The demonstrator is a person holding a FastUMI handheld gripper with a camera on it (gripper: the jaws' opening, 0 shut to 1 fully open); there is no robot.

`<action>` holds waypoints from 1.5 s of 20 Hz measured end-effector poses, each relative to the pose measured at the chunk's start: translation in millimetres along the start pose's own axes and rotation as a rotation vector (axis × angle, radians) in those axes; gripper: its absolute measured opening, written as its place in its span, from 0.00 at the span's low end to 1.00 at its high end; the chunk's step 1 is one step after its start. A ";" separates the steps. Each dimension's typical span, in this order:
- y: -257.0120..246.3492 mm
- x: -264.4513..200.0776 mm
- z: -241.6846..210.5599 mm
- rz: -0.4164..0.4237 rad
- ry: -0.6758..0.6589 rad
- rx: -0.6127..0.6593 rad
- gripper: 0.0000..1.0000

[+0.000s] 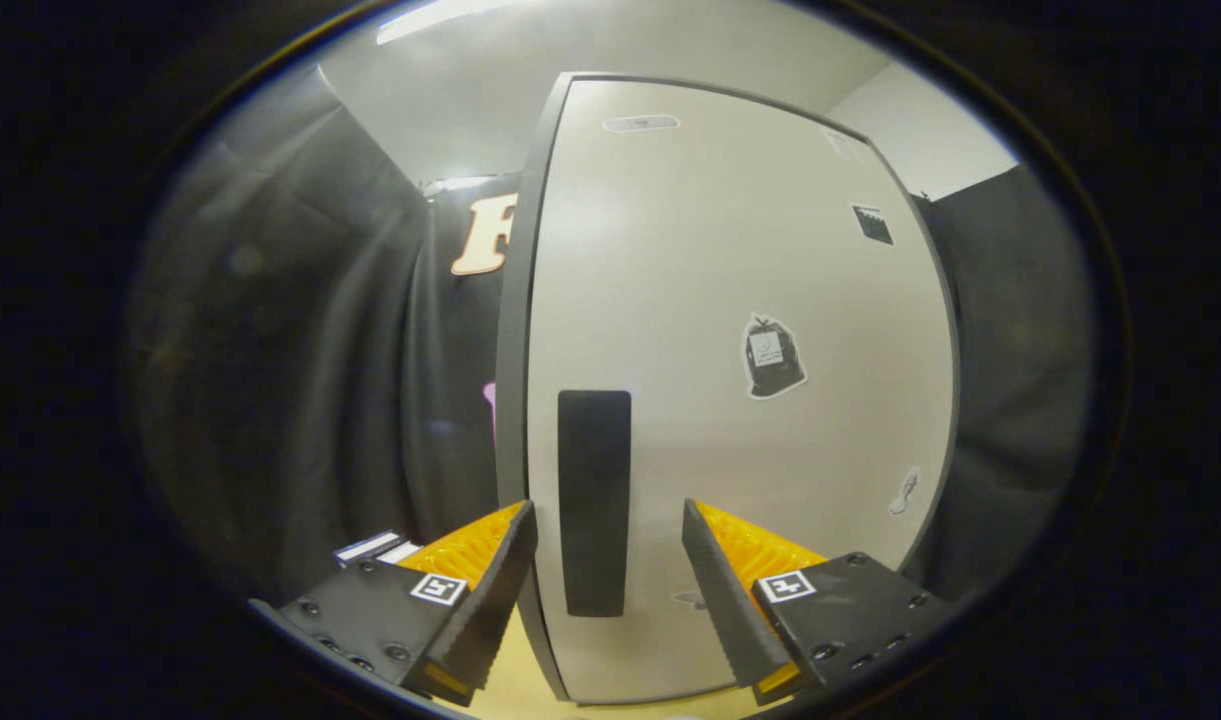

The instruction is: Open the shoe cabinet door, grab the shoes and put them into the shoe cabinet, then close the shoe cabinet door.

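Shoe cabinet door (730,300) fills the space ahead, pale panel, grey edge toward the black cloth wall (370,350). Dark vertical handle (594,500) sits between the fingers of the gripper (608,560), which stand spread apart, not touching it. Bag-shaped sticker (773,356) beside the handle, higher on the panel. Pale floor (515,690) below.

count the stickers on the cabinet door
5 on the cabinet door, possibly more below: one near its top, a dark square upper right, a bag-shaped one mid-door, a pale one lower right, a faint one by the open hand-held gripper.
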State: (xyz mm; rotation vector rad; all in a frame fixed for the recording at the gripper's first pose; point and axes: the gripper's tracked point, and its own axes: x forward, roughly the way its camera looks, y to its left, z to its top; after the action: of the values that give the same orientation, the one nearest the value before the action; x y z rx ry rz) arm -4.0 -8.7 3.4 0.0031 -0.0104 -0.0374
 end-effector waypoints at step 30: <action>9.0 9.8 -18.2 0.031 0.040 -0.003 0.08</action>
State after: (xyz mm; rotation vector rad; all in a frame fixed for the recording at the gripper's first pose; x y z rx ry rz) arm 6.3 0.0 -14.7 0.0004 0.0293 -0.0063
